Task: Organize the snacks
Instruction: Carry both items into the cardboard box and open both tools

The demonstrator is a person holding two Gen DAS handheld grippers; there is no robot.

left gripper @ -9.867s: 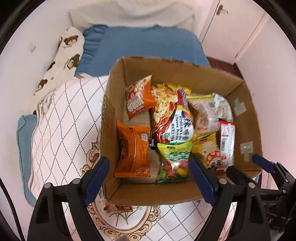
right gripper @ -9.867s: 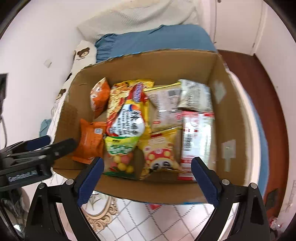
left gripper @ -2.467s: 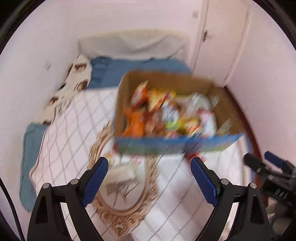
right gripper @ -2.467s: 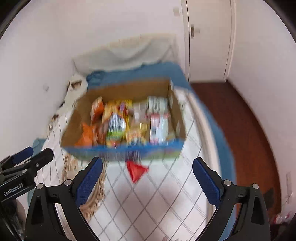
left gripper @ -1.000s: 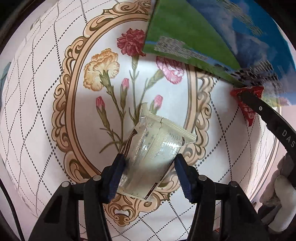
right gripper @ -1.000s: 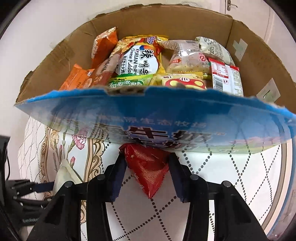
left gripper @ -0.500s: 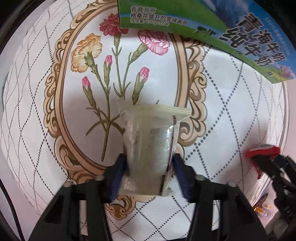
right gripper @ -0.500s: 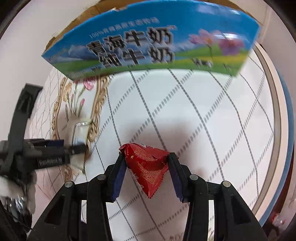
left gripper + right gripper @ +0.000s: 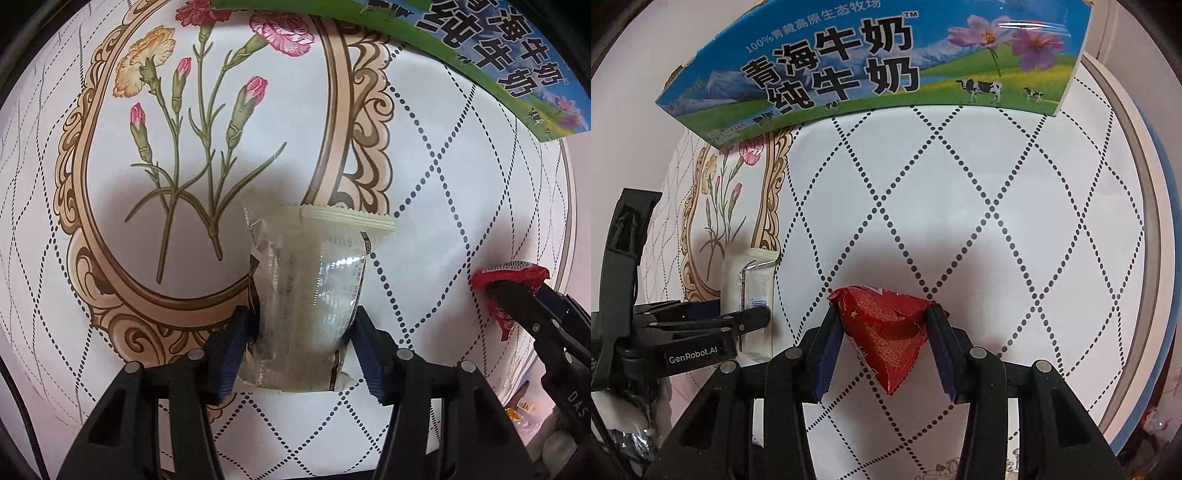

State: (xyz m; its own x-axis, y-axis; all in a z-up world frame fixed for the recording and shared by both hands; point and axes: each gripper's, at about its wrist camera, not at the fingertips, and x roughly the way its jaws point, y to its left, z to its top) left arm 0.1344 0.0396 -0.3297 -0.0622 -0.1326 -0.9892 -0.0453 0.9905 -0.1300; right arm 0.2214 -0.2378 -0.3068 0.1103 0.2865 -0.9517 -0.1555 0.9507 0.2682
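Left wrist view: clear silvery snack packet (image 9: 310,295), crinkled, lower centre btwn left gripper (image 9: 301,350) pads, jaws opening. Right gripper (image 9: 884,343) clenched on red triangular packet (image 9: 886,328), lower centre, above quilted mattress (image 9: 997,184).

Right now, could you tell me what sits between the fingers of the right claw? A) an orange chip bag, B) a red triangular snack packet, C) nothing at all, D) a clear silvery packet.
B: in the right wrist view the right claw has its blue pads pressed against both sides of the red triangular snack packet, above the quilted cover; the clear packet is at the left claw instead.
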